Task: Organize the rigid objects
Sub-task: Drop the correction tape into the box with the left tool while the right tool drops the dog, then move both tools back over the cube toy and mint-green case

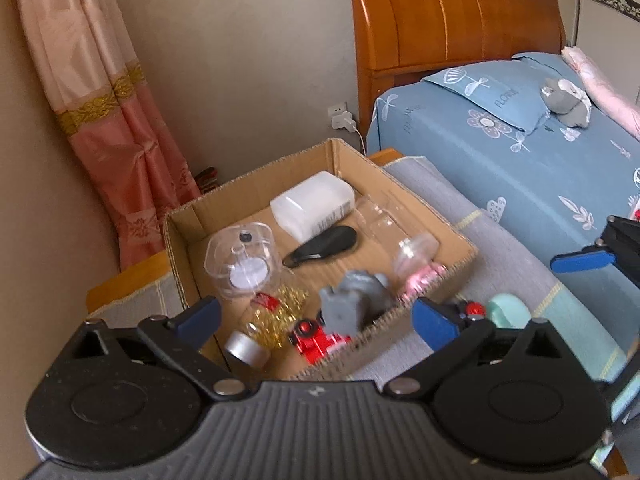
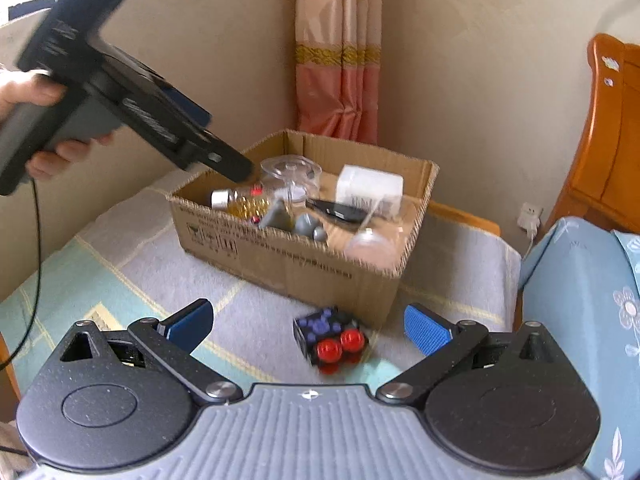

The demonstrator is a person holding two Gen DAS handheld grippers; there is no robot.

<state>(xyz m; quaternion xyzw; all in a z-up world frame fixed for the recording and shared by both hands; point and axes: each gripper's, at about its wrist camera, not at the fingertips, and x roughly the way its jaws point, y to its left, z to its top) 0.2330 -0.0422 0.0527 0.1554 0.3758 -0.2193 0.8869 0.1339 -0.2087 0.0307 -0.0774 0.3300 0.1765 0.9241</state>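
1. Left wrist view: the left gripper (image 1: pixel 316 316) points down at a slant over the near edge of the cardboard box (image 1: pixel 424 196), its blue fingers (image 1: pixel 200 316) spread wide with nothing pressed between them.
2. Inside the box, at the near side, lie a grey toy (image 1: pixel 356 304), a red toy car (image 1: pixel 316 340) and a bottle with gold contents (image 1: pixel 264 332); further back sit a clear lidded container (image 1: pixel 240 260), a black clip-like piece (image 1: pixel 324 244) and a white plastic case (image 1: pixel 312 208).
3. Right wrist view: the right gripper (image 2: pixel 308 324) is released too, jaws splayed wide, tilted down toward the striped cloth (image 2: pixel 120 264) that the box stands on.
4. A black cube with red and purple knobs (image 2: pixel 328 336) lies on the cloth between the open fingers, untouched by either pad, just near of the box wall.
5. In the same view a hand (image 2: pixel 40 120) at far left grips the left gripper's handle, and that tool reaches rightward with its tip over the box's left rim.
6. The bed (image 1: pixel 520 152) with blue flowered bedding lies to the right.
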